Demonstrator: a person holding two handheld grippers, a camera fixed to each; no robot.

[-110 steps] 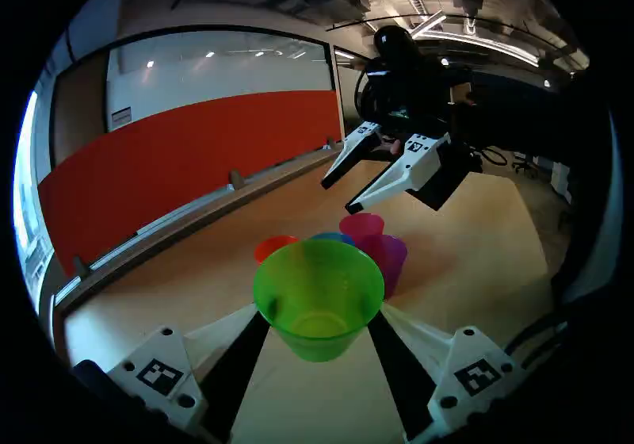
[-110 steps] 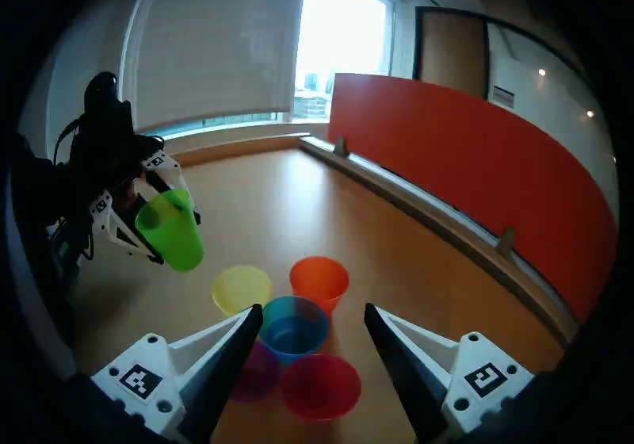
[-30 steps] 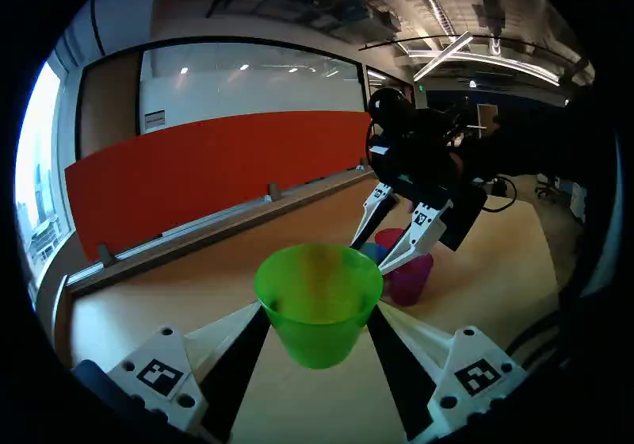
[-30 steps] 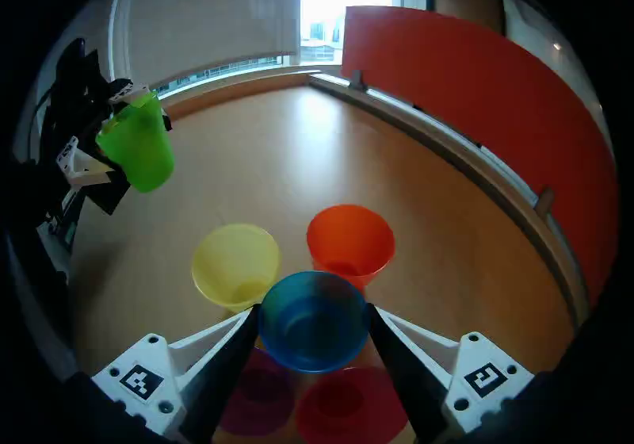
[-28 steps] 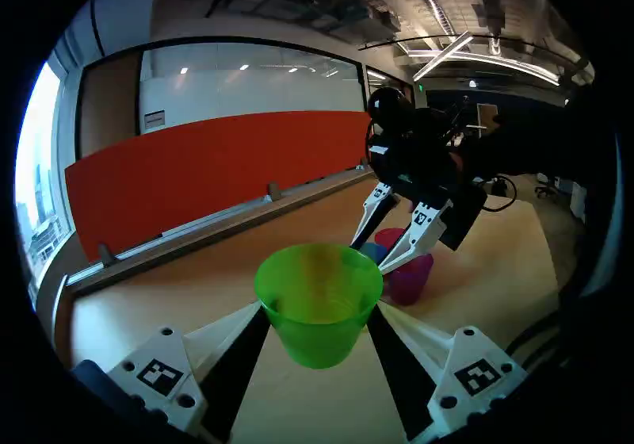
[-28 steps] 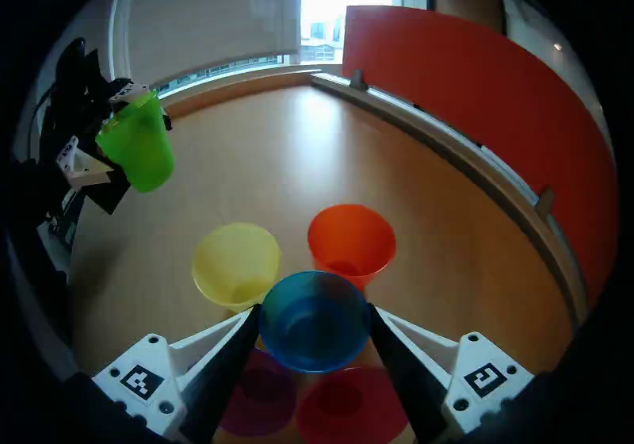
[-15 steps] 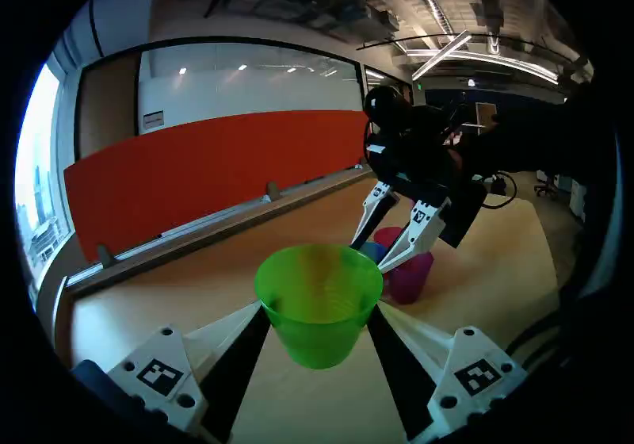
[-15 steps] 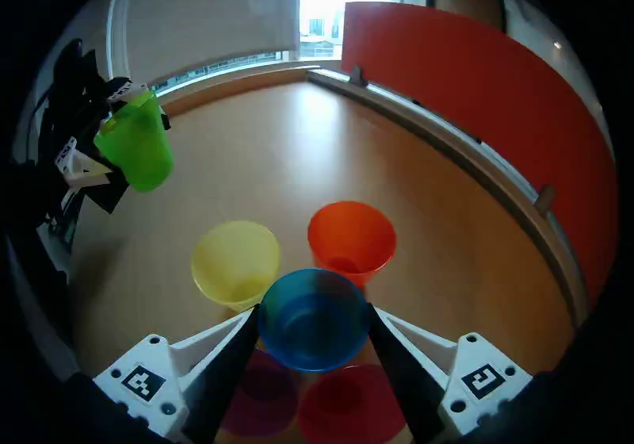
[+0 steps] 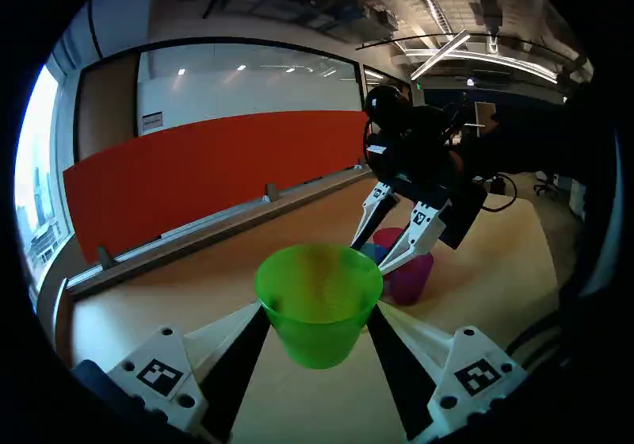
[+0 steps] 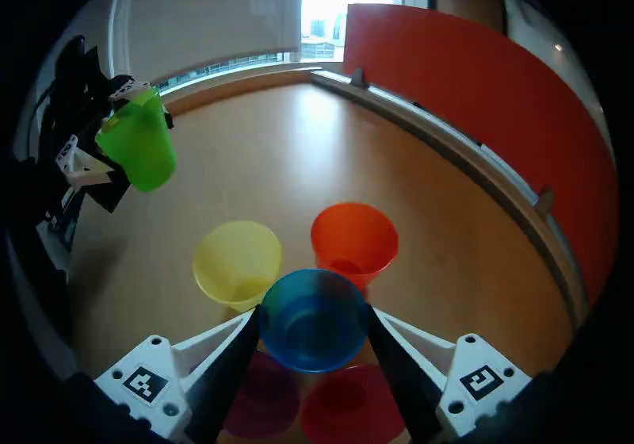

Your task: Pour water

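While the two gripped cups are well apart, nothing can pour yet. The left hand-held gripper [image 9: 315, 311] is clamped on the green cup [image 9: 317, 297], which is upright and held clear above the worktop [image 10: 277, 151]. The yellow cup [image 10: 236, 262] sits just beside the blue cup [image 10: 313, 321], which the right hand-held gripper [image 10: 311, 313] pinches between both fingers. The orange cup [image 10: 354, 238] crowds its other side, with the purple cup [image 10: 265, 400] and red cup [image 10: 349, 404] under the fingers. Can't tell if blue is off the worktop, or which cup holds water.

My read:
- Lift blue straight up to clear its neighbours.
- Bring the rims close, pouring lip over the receiver's centre.
- Tilt slowly and keep the receiver level.
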